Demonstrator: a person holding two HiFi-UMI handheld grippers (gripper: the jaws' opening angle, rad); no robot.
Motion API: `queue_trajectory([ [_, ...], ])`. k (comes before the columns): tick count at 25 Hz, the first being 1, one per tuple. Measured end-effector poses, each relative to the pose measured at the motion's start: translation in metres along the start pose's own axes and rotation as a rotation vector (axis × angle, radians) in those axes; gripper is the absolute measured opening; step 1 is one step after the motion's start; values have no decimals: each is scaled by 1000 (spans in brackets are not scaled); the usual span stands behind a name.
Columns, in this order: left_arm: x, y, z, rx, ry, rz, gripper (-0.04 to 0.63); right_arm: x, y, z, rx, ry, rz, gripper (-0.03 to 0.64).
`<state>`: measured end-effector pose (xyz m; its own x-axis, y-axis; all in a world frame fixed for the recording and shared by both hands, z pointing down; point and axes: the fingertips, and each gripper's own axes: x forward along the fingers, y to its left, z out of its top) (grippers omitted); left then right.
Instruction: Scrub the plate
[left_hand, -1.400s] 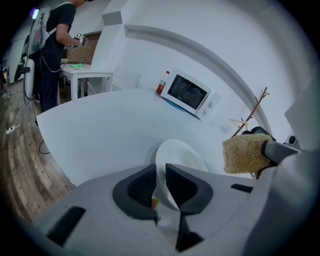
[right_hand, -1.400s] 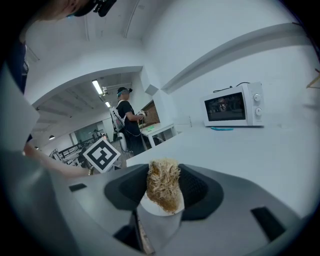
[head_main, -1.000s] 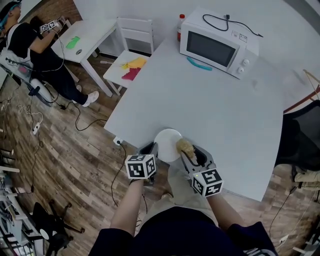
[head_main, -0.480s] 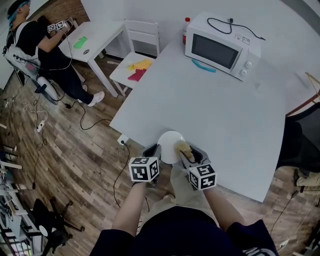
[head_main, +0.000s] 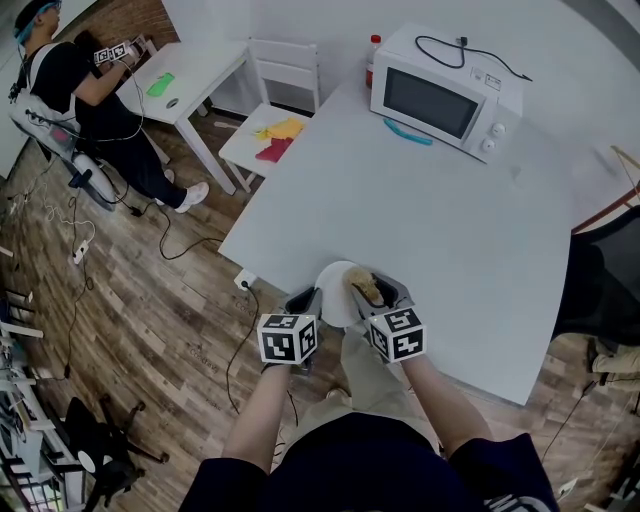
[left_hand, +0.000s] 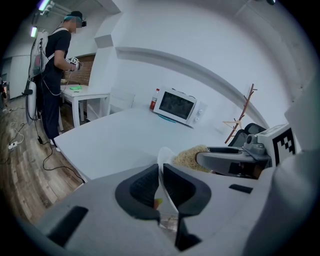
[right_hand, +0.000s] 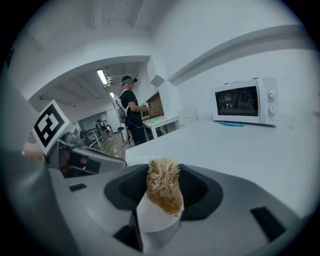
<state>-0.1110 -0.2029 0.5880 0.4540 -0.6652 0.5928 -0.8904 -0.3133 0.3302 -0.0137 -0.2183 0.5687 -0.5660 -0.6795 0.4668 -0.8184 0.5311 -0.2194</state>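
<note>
Head view has the plate (head_main: 335, 283) at the near edge of the white table (head_main: 430, 210), tilted up on edge with its rim line running away from the person. The left gripper (head_main: 304, 299) pinches its near rim. The plate's face is turned toward the right gripper (head_main: 376, 295), whose jaws clamp a fibrous scrubber (head_main: 366, 287) pressed against it. A microwave (head_main: 440, 95) stands well apart at the far end, and a chair (head_main: 275, 70) sits beside the table's far left corner.

**Plate pinched, scrubber on its face**

The white round plate (head_main: 332, 282) is tilted up at the surface's (head_main: 430, 210) near edge, its rim pinched by the left gripper (left_hand: 159, 186). A tan fibrous scrubber (right_hand: 161, 175), clamped in the right gripper (right_hand: 163, 192), touches its face.
</note>
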Motion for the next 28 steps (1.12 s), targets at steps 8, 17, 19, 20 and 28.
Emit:
queue_trajectory([
  [8, 1, 7, 1, -19, -8, 17, 41, 15, 25, 21, -34, -14, 96, 181],
  [17, 2, 17, 6, -23, -32, 67, 41, 1, 66, -2, -81, 40, 261, 181],
  [19, 3, 18, 6, -24, -34, 77, 41, -4, 71, -11, -91, 56, 278, 181],
  [20, 3, 19, 7, -24, -35, 80, 41, -7, 72, -16, -93, 64, 283, 181],
  [28, 3, 18, 5, -7, -33, 96, 41, -25, 48, -42, -84, 119, 241, 181],
])
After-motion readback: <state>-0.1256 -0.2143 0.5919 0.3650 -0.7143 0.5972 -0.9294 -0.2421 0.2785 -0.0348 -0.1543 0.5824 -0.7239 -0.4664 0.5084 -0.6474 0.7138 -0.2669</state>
